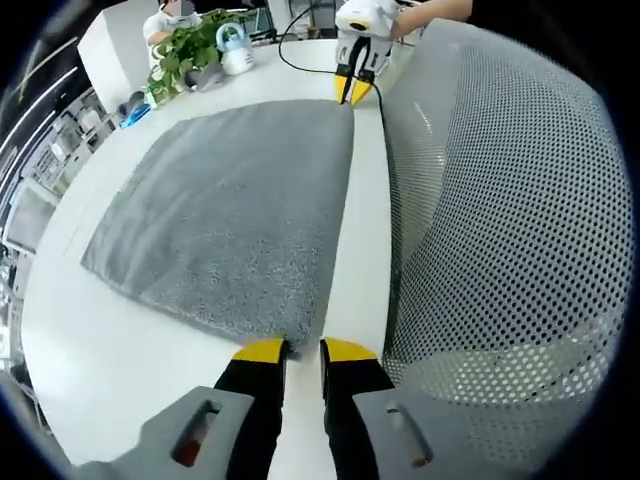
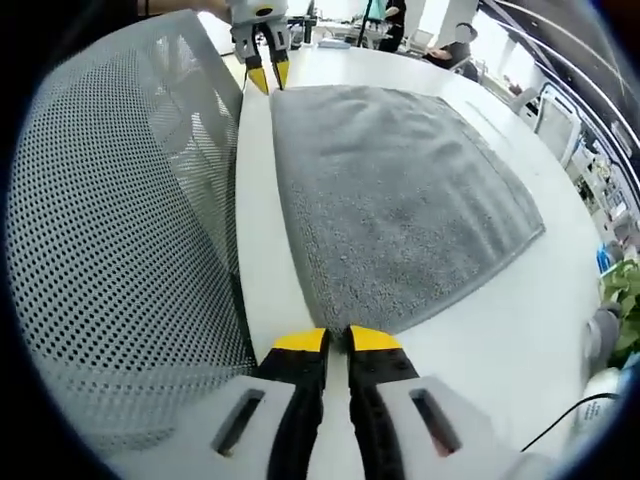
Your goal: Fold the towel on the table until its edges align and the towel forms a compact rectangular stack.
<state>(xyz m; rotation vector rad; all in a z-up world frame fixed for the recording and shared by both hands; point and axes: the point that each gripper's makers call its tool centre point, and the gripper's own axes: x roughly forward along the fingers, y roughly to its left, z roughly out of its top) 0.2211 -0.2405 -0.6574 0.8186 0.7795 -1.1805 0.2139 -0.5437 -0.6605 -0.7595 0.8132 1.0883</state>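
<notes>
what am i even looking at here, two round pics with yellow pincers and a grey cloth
Two hand-held tools, each with a fisheye camera looking along its yellow-tipped jaws. The left gripper view shows the left tool at the near corner of a grey towel, with the right tool at the far corner. The right gripper view shows the same towel from the opposite end, past the right tool's own jaws. The towel lies flat on a white table, beside a mesh chair back. Whether either tool pinches the towel is unclear.

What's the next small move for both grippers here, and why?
Probably lift both corners and carry them across. The towel lies flat on the table, the left gripper and right gripper each sit at a corner of its near edge, jaws nearly closed.
</notes>
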